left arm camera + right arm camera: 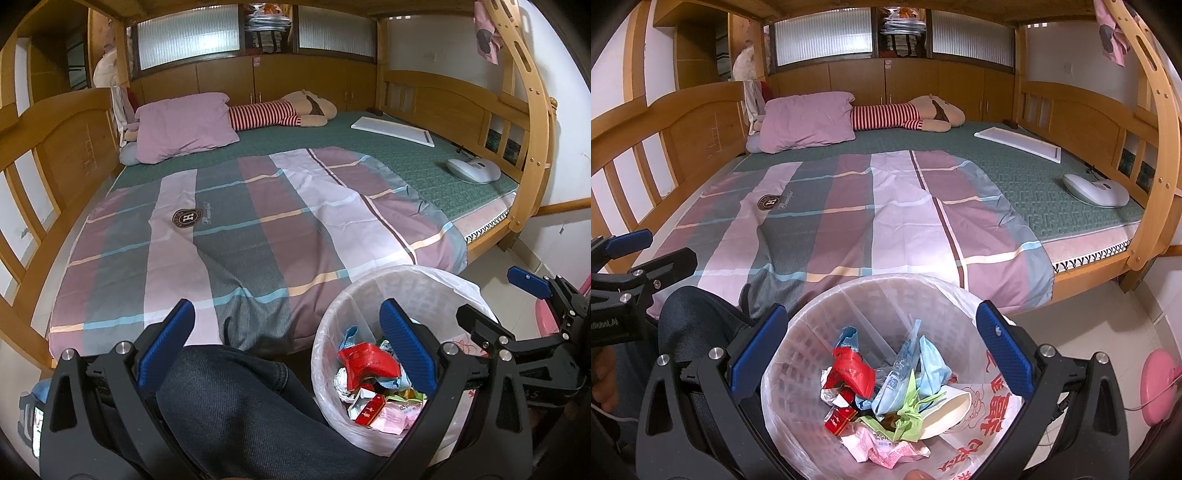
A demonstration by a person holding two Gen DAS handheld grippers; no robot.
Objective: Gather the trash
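Upright bin [886, 306], mouth up, holding wrappers [882, 398].

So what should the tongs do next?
Probably draw both back and stop. The left tongs and right tongs are open and empty, the trash sits in the bin, and no trash shows on the quilt.

Left gripper [288, 343] and right gripper [882, 354] were both spread wide, held side by side, gripping nothing.
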